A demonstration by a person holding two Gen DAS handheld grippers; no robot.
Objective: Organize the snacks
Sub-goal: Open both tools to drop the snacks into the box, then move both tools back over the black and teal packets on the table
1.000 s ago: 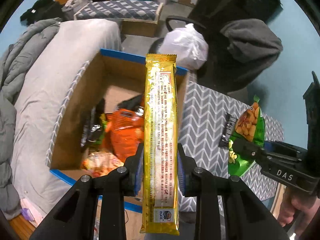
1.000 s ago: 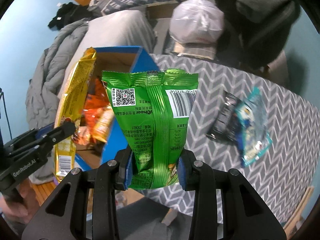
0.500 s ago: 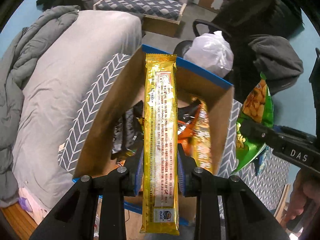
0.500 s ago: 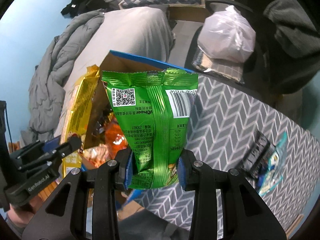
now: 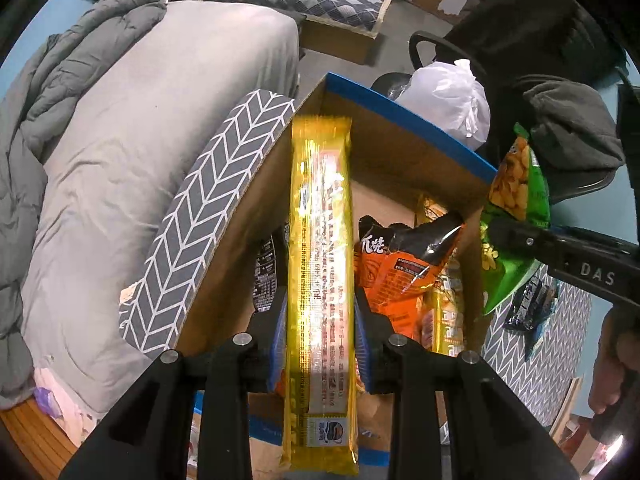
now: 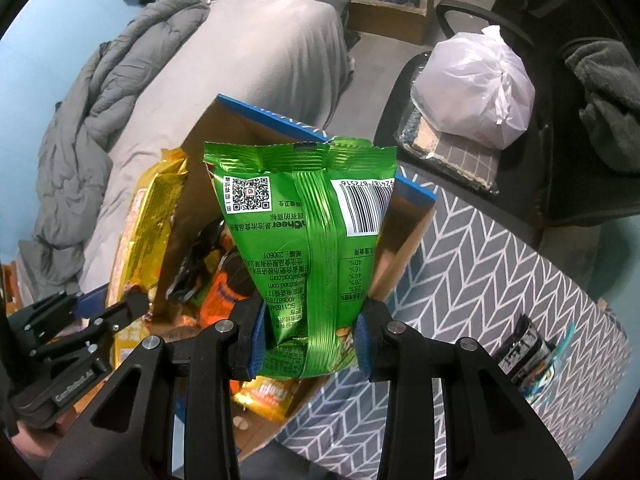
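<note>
Two tongs carry snacks above the open cardboard box [image 5: 404,148] at the tabletop's [image 6: 500,280] edge: left tongs [image 5: 320,340] clenched on the long yellow pack [image 5: 320,264], its long axis pointing into the box, right tongs [image 6: 308,340] clenched on the green bag [image 6: 304,240].

The long packet [image 5: 320,280] is shiny gold with red print. The bag [image 6: 308,248] is bright green with a white barcode patch. The box [image 5: 400,152] is brown with blue edging. The tablecloth [image 6: 500,280] is grey with a white chevron pattern. An orange-and-black pack [image 5: 400,264] lies in the box.
</note>
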